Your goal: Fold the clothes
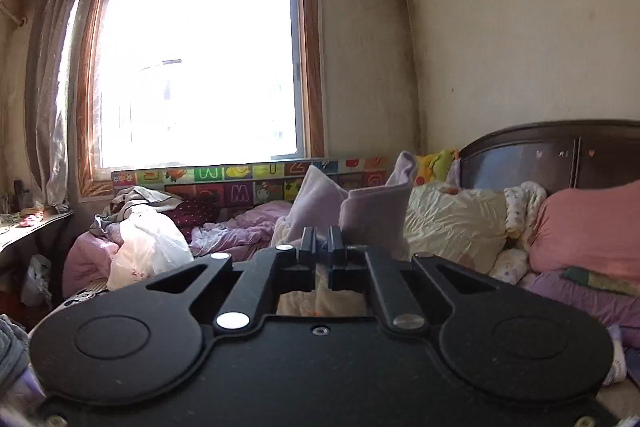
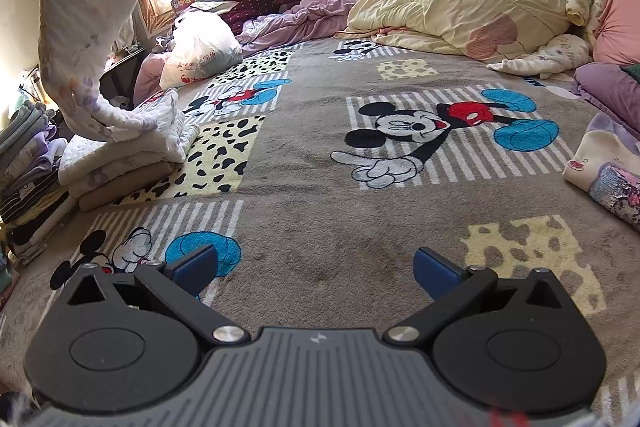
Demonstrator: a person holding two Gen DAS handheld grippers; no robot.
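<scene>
We find the left gripper [image 1: 322,241] clenched on a lilac floral garment [image 2: 88,7] hanging above the folded pile [image 2: 120,163], while the right gripper [image 2: 316,271] hovers released over the cartoon blanket [image 2: 328,227].

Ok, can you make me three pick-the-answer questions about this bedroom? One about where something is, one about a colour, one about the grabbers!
1. Where is the white plastic bag?
A on the bed near the window
B on the headboard
C in the right gripper

2. What colour are the right gripper pads?
A red
B blue
C yellow

3. The left gripper is:
A wide open
B out of sight
C shut on lilac cloth

Answers: A, it sits at the bed's far edge under the window; B, both pads show blue; C, cloth sticks up from the closed fingers.
</scene>
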